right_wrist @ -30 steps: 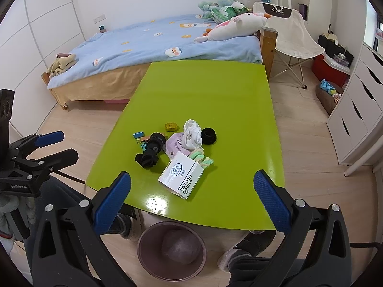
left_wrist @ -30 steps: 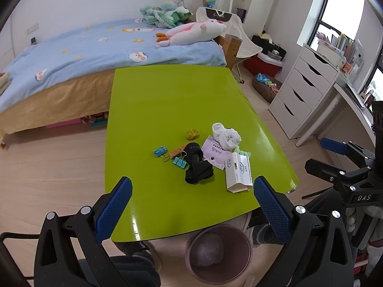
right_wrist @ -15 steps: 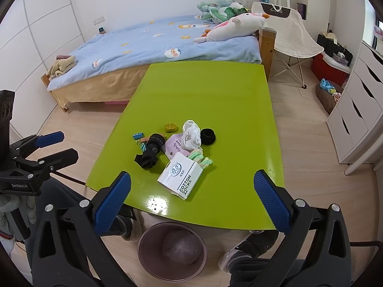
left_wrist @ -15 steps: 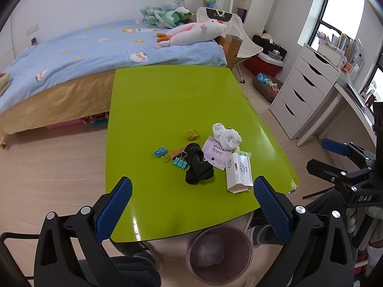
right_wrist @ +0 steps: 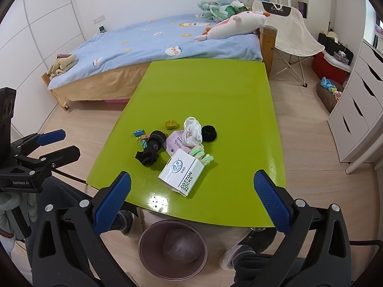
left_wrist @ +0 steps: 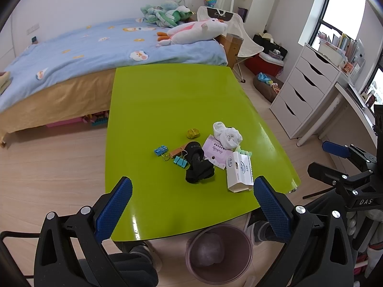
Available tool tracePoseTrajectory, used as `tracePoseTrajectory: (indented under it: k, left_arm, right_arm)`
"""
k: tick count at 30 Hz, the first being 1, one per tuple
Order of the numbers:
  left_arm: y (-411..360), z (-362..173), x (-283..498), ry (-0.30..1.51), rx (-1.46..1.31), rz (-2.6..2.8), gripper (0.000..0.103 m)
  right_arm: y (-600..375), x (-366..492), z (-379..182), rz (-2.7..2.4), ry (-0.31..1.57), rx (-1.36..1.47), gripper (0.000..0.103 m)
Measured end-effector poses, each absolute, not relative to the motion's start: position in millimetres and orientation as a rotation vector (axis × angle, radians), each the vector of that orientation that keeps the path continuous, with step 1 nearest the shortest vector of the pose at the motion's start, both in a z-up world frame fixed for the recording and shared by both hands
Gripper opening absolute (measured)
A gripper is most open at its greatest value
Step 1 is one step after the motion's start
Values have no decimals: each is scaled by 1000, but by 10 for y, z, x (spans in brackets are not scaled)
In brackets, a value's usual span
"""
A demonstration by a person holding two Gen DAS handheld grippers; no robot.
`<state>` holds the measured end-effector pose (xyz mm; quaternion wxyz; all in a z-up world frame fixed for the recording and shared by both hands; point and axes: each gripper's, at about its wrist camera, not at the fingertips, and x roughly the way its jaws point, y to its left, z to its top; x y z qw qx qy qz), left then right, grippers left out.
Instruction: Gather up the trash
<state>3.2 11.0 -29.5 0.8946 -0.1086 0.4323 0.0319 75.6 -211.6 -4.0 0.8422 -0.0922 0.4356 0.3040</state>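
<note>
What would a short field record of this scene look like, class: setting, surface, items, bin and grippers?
setting: bedroom, blue-quilted bed behind the table
surface: glossy lime-green table
items: white cardboard sock box, black rolled sock, white crumpled sock, pink paper packet, blue binder clips, all clustered near the front edge
bin: round mauve waste bin on the floor below the front edge
left gripper: open, empty
right gripper: open, empty
</note>
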Motion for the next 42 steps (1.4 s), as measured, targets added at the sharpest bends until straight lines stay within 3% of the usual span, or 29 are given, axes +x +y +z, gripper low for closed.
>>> tracePoseTrajectory:
  k: [22, 42]
  left_arm:
    - [109, -283, 45, 896, -221, 68, 97]
    - [256, -409, 75, 923, -254, 92, 97]
  right_arm:
    - [-2039, 964, -109, 659, 997, -137, 100]
    - [-1647, 1717, -1052, 589, 1419, 72, 100]
